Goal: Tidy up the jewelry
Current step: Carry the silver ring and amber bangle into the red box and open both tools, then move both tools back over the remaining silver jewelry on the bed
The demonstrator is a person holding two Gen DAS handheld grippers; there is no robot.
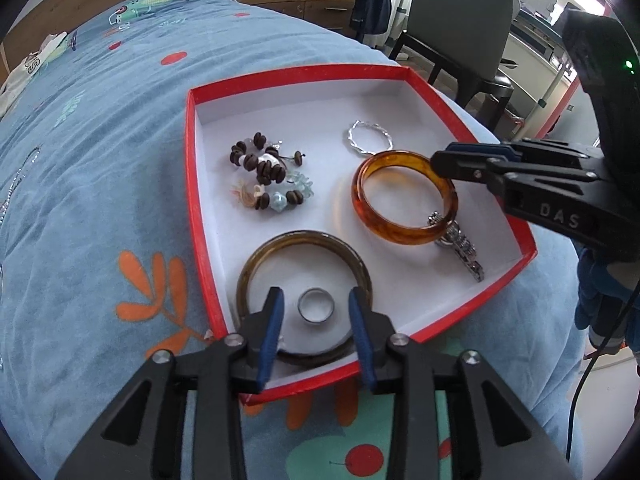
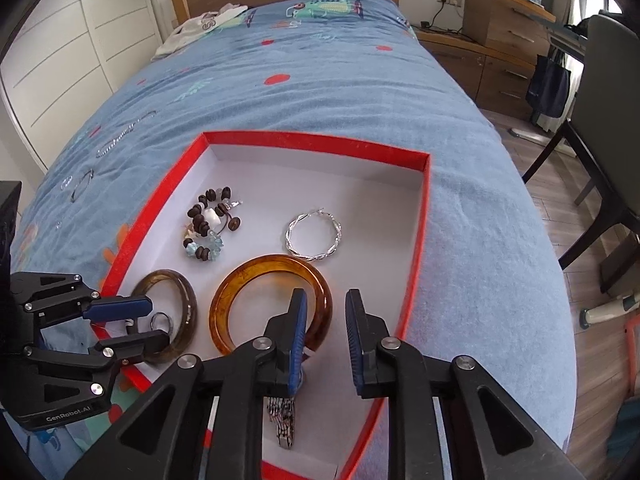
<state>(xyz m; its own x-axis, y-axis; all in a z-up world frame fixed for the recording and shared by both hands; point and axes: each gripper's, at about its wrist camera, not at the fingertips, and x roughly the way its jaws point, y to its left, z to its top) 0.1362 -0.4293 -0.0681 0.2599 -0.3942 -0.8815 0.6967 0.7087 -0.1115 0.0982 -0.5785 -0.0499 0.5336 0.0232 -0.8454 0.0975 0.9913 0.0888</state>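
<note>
A red box (image 1: 192, 168) with a white floor sits on the bed and holds the jewelry. In it lie a brown bead bracelet (image 1: 264, 172), a silver twisted hoop (image 1: 369, 138), an amber bangle (image 1: 404, 196) leaning on a silver watch (image 1: 460, 246), a dark olive bangle (image 1: 304, 292) and a small steel ring (image 1: 316, 305) inside it. My left gripper (image 1: 316, 312) is open, its fingers on either side of the steel ring. My right gripper (image 2: 326, 320) is open over the amber bangle's (image 2: 272, 304) near edge, one finger inside it.
The box (image 2: 420, 240) rests near the foot of a blue patterned bedspread (image 2: 304, 92). A thin necklace (image 2: 120, 136) and another small piece (image 2: 80, 184) lie on the spread left of the box. A chair (image 2: 600, 128) and wooden drawers (image 2: 504, 40) stand to the right.
</note>
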